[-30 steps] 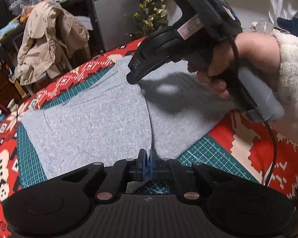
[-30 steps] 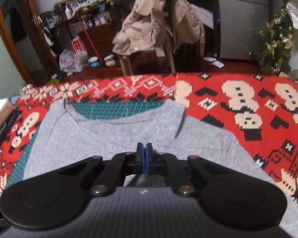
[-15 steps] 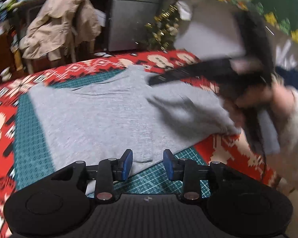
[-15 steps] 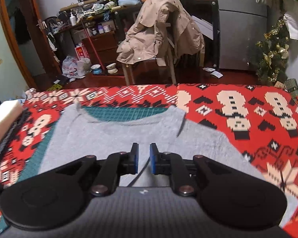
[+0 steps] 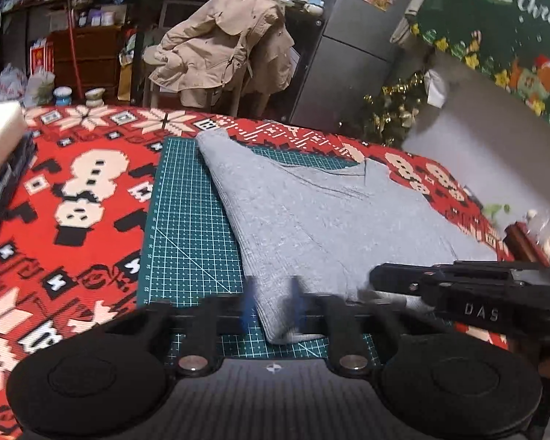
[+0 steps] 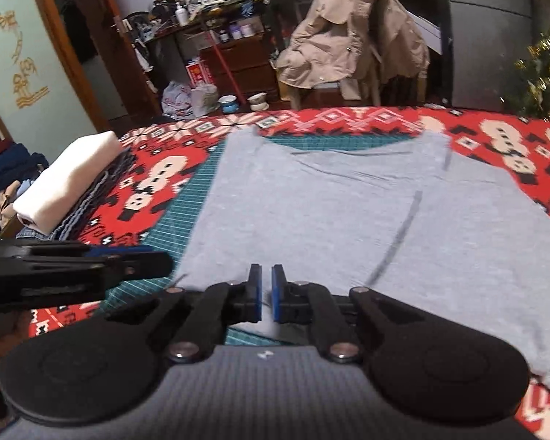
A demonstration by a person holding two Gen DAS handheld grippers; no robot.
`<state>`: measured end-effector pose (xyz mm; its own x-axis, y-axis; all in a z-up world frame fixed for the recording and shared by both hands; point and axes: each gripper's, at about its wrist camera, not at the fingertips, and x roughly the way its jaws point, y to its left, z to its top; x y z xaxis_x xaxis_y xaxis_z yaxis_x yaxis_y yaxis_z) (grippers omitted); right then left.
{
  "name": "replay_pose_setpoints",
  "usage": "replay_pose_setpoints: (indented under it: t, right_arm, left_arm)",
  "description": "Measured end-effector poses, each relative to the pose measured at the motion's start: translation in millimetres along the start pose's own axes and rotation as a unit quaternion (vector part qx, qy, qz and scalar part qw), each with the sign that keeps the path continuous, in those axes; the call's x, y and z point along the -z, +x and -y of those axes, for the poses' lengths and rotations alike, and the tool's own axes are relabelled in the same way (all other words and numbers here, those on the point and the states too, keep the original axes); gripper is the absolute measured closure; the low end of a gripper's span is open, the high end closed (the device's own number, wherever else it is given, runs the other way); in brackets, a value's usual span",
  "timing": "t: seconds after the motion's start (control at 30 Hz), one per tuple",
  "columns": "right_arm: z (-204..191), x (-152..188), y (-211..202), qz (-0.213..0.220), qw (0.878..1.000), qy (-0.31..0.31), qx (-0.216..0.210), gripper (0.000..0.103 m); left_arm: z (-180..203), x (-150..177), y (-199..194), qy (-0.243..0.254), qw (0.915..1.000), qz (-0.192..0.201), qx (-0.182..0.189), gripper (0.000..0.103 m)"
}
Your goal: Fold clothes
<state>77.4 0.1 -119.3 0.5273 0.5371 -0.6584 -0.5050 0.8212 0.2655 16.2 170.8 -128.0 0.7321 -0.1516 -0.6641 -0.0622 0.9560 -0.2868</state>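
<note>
The grey shirt [image 6: 311, 212] lies flat on the green mat [image 5: 187, 234], long axis running away from both grippers, its near hem right at their tips. The left gripper [image 5: 273, 308] – blurred, jaws just closing, a fold's corner between them – is nearer the edge. The right gripper [image 6: 266, 293] is nearly shut, narrow gap, apparently empty. Soft ribbed knit, limp.

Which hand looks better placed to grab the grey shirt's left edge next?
Probably the left. Its tool has a pad on either side of the grey shirt's near corner on that edge. The right tool sits further along the hem.
</note>
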Motion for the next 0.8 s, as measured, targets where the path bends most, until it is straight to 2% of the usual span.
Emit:
replay_pose_setpoints:
  t: [0.1,0.23,0.33,0.53,0.8]
  right_arm:
    - [-18,-5,8,0.002,1.000,-0.022,-0.012,0.098]
    - [-36,-8,27,-0.019,0.998,-0.053,-0.019,0.098]
    - [-39,3,40,-0.043,0.997,-0.057,-0.017,0.100]
    - [-44,10,29,-0.049,0.996,-0.075,-0.018,0.100]
    - [-47,-25,32,-0.018,0.997,-0.070,-0.022,0.099]
  left_arm:
    - [0,6,-2,0.012,0.9996,0.009,0.023,0.100]
    - [7,17,4,0.071,0.9974,-0.010,-0.013,0.100]
    - [4,23,5,0.086,0.9961,-0.011,-0.015,0.099]
    - [-3,21,-6,0.079,0.9969,-0.004,0.003,0.100]
    - [-18,-7,-2,0.029,0.9986,0.019,0.039,0.100]
